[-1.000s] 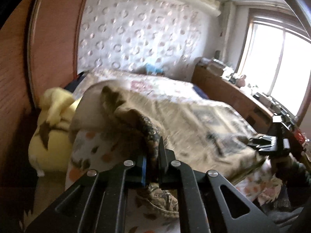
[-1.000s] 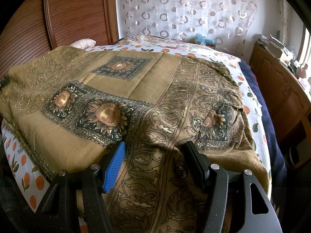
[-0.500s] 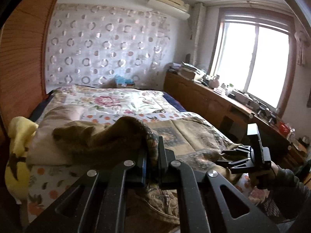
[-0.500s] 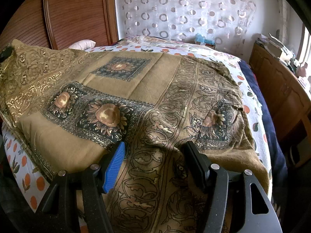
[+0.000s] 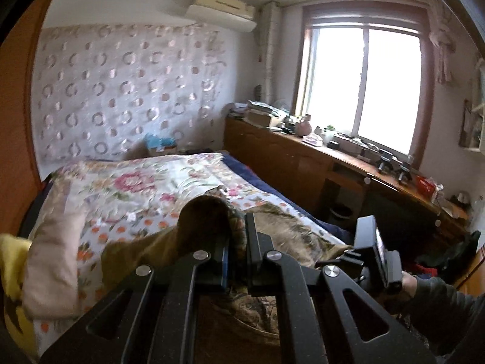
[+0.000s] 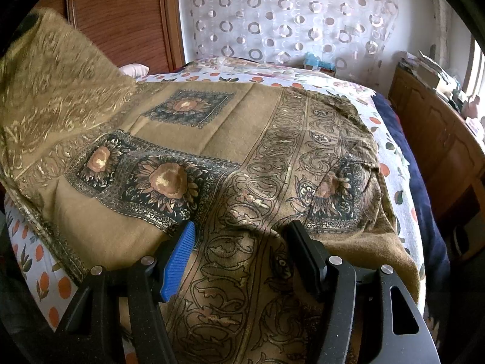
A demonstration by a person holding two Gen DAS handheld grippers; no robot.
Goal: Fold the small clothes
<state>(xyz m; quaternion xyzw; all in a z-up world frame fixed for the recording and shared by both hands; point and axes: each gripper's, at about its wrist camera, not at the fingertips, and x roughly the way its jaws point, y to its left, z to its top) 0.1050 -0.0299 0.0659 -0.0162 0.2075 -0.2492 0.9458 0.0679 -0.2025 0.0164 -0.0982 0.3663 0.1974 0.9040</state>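
Observation:
A brown patterned scarf (image 6: 230,139) with dark flower squares lies spread over the bed. My left gripper (image 5: 236,251) is shut on a bunched edge of the scarf (image 5: 206,218) and holds it lifted above the bed; that raised corner shows at the far left of the right wrist view (image 6: 51,69). My right gripper (image 6: 239,242) is open, its fingers low over the near edge of the scarf. It also shows in the left wrist view (image 5: 372,254), low at the right.
The bed has a fruit-print sheet (image 6: 391,139) and a floral quilt (image 5: 136,182). A pink pillow (image 5: 51,261) and a yellow plush (image 5: 12,273) lie at its left. A wooden headboard (image 6: 121,15) stands behind. A long wooden cabinet (image 5: 303,163) runs under the window.
My left gripper has risen and swung right with the scarf edge in it, lifting that corner higher off the bed. My right gripper has stayed open and still.

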